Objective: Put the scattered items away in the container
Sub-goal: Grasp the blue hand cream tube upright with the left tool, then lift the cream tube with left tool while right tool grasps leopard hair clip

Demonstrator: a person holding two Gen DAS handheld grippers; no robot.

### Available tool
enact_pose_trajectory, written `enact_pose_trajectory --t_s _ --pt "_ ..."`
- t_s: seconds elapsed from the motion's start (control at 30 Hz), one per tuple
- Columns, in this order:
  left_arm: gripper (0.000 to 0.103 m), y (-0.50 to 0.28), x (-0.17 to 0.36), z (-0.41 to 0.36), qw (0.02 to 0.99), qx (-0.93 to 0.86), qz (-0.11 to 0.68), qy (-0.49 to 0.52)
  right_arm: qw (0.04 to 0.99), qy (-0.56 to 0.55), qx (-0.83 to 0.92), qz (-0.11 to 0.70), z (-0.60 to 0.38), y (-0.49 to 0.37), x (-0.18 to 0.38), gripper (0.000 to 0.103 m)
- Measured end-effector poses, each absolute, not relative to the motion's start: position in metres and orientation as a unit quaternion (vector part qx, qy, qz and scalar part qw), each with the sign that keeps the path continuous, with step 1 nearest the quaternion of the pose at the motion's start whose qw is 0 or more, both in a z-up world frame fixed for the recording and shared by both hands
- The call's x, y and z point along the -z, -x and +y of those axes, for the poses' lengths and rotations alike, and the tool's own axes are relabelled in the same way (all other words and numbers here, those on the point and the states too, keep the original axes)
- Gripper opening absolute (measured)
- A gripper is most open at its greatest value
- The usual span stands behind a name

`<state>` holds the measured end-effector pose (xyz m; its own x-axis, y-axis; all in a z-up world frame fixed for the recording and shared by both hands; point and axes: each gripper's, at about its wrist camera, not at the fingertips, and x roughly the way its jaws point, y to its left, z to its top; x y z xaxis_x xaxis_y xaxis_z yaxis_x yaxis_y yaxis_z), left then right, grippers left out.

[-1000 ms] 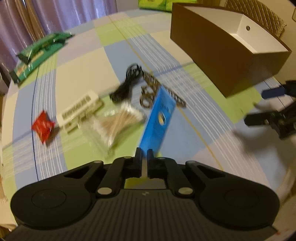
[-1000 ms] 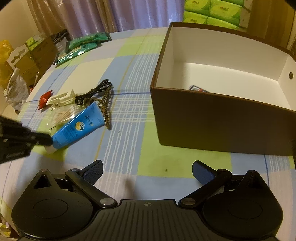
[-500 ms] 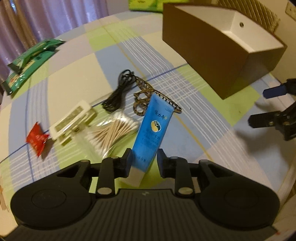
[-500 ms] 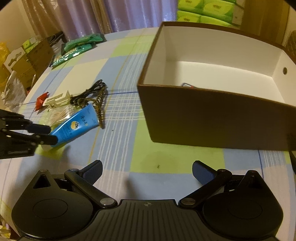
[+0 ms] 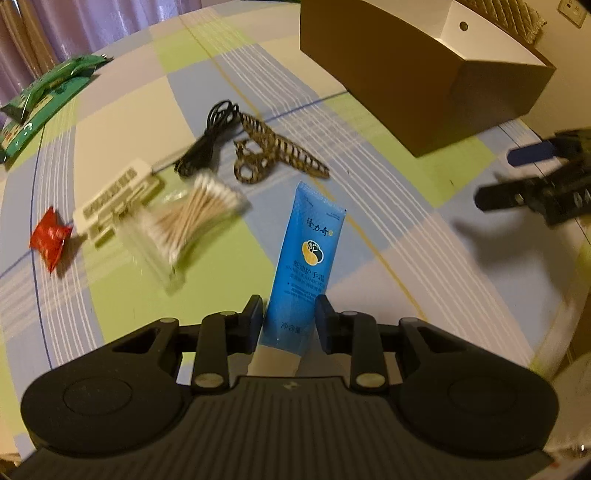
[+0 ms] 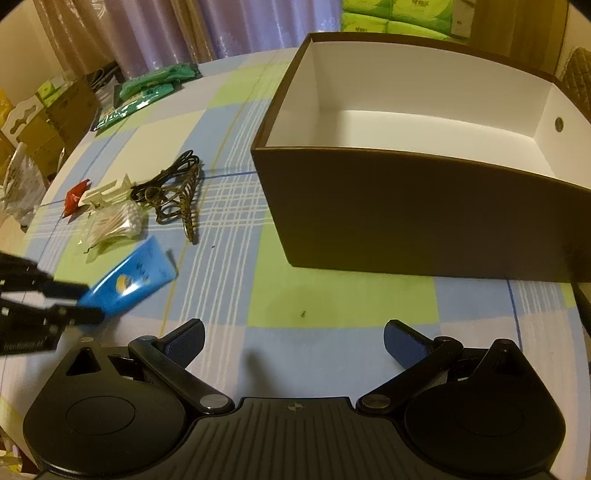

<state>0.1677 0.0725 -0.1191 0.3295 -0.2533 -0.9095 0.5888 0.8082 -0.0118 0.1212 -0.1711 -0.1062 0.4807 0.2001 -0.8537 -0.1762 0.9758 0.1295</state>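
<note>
My left gripper point(image 5: 288, 314) is shut on the lower end of a blue hand-cream tube point(image 5: 308, 258), which sticks out forward, tilted above the checked tablecloth. From the right wrist view the tube point(image 6: 129, 280) hangs at the left in that gripper point(image 6: 74, 299). The brown box with a white inside point(image 6: 406, 206) stands to the right, its near wall hiding the floor. My right gripper point(image 6: 293, 339) is open and holds nothing, hovering before the box. On the cloth lie a bag of cotton swabs point(image 5: 192, 218), a leopard hair claw point(image 5: 273, 155), a black cable point(image 5: 207, 144), a white clip point(image 5: 114, 192) and a red sachet point(image 5: 50, 236).
Green packets point(image 5: 40, 99) lie at the far left of the round table. The table's edge curves close behind my right gripper point(image 5: 496, 176). Cartons and bags point(image 6: 40, 129) stand beyond the table's left side, green tissue packs point(image 6: 399, 14) behind the box.
My left gripper opened, came down around the tube's end and closed on it; the tube now rises off the cloth. The right gripper drifted a little left and stayed open.
</note>
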Motion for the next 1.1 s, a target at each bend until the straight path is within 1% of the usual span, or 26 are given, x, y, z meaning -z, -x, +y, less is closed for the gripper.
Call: enact_pose_trajectory --t_s 0.1,0.17,0.23,0.3,0.43,0.57,0.83,1.03,1.1 --pt "0.026 -0.164 0.119 0.071 0.799 0.262 0.517 -0.163 0.86 -0.01 -0.115 0.497 -0.169 -0.122 0.107 0.101" --pt "0.031 -0.166 0.124 0.066 0.793 0.26 0.522 -0.175 0.859 -0.007 -0.118 0.497 -0.166 -0.122 0.106 0.101" --pt "0.032 -0.165 0.131 0.06 0.789 0.257 0.522 -0.199 0.86 -0.005 -0.121 0.497 -0.165 -0.122 0.106 0.101" --pt "0.032 -0.163 0.131 0.057 0.791 0.26 0.517 -0.2 0.86 -0.004 -0.122 0.496 -0.165 -0.121 0.105 0.101" --pt "0.028 -0.162 0.133 0.063 0.795 0.249 0.522 -0.183 0.857 -0.005 -0.123 0.5 -0.164 -0.119 0.107 0.101" --pt "0.027 -0.153 0.131 0.071 0.796 0.244 0.525 -0.175 0.855 -0.002 -0.133 0.501 -0.158 -0.117 0.108 0.101" --pt "0.027 -0.138 0.098 0.108 0.829 0.205 0.506 -0.125 0.856 0.009 -0.182 0.484 -0.129 -0.118 0.107 0.101" --pt "0.027 -0.15 0.072 0.133 0.857 0.164 0.48 -0.09 0.869 0.033 -0.205 0.449 -0.094 -0.137 0.103 0.101" --pt "0.027 -0.158 0.069 0.137 0.863 0.153 0.475 -0.083 0.876 0.034 -0.207 0.435 -0.083 -0.146 0.102 0.099"
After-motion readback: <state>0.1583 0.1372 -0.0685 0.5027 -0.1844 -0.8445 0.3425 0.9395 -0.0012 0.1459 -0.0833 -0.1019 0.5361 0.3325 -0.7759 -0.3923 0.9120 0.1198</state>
